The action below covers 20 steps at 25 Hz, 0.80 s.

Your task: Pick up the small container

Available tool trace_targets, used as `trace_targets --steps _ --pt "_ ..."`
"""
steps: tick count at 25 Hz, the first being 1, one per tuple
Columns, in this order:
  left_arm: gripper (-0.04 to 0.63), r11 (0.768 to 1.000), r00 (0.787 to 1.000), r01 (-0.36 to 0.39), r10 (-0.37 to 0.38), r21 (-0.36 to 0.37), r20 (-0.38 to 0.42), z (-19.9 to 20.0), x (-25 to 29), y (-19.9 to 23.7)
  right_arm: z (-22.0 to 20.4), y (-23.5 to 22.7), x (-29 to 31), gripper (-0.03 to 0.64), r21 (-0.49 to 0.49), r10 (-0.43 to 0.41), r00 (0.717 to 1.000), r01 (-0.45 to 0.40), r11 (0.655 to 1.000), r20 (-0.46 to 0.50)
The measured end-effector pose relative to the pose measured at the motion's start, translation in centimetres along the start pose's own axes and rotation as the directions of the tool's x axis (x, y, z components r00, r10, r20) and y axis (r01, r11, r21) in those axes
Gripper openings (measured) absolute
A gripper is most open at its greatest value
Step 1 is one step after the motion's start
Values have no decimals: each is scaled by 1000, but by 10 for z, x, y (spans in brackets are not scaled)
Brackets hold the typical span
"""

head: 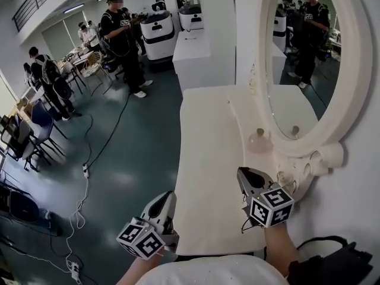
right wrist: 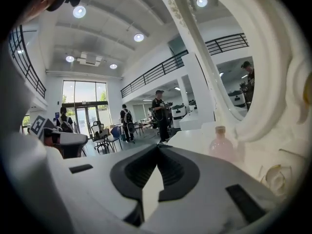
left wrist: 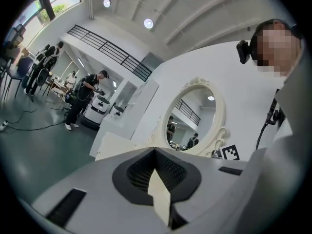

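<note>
A small pinkish round bottle (head: 259, 140) with a tan cap stands on the white vanity table (head: 208, 159), close to the foot of the oval mirror (head: 309, 58). In the right gripper view the bottle (right wrist: 222, 145) is ahead and to the right of the jaws, apart from them. My right gripper (head: 244, 174) hovers over the table's near right part, shut and empty (right wrist: 157, 147). Off the table's near left corner, my left gripper (head: 168, 196) is also shut with nothing in it (left wrist: 155, 150).
Small clear jars (head: 286, 180) sit at the mirror's ornate base, right of my right gripper. The table's long left edge (head: 180, 159) drops to a dark floor with cables (head: 83, 177). People, chairs and white robots (head: 157, 34) stand far off.
</note>
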<state>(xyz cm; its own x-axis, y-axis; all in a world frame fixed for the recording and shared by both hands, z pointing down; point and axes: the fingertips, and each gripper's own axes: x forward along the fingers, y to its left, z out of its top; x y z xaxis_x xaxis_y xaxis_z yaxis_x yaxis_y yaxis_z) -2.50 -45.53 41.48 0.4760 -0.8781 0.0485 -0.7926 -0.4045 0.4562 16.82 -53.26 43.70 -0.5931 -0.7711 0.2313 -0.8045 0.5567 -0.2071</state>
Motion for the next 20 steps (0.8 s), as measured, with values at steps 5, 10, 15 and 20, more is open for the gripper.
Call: trace_targets --steps 5,10,15,20 --pt "0 999 1000 -2 2 44 10 8 11 13 9 -34 24 0 56 -95 995 94 994 13" --pt "0 1000 1000 -13 13 15 2 9 24 43 11 -57 40 -2 45 -179 983 177 983 43" --pt "0 999 998 21 -18 49 -68 6 31 63 13 -91 48 57 43 -332 943 330 943 37" --pt "0 997 997 58 -55 48 -56 6 28 79 19 -122 52 153 16 -462 885 462 887 57"
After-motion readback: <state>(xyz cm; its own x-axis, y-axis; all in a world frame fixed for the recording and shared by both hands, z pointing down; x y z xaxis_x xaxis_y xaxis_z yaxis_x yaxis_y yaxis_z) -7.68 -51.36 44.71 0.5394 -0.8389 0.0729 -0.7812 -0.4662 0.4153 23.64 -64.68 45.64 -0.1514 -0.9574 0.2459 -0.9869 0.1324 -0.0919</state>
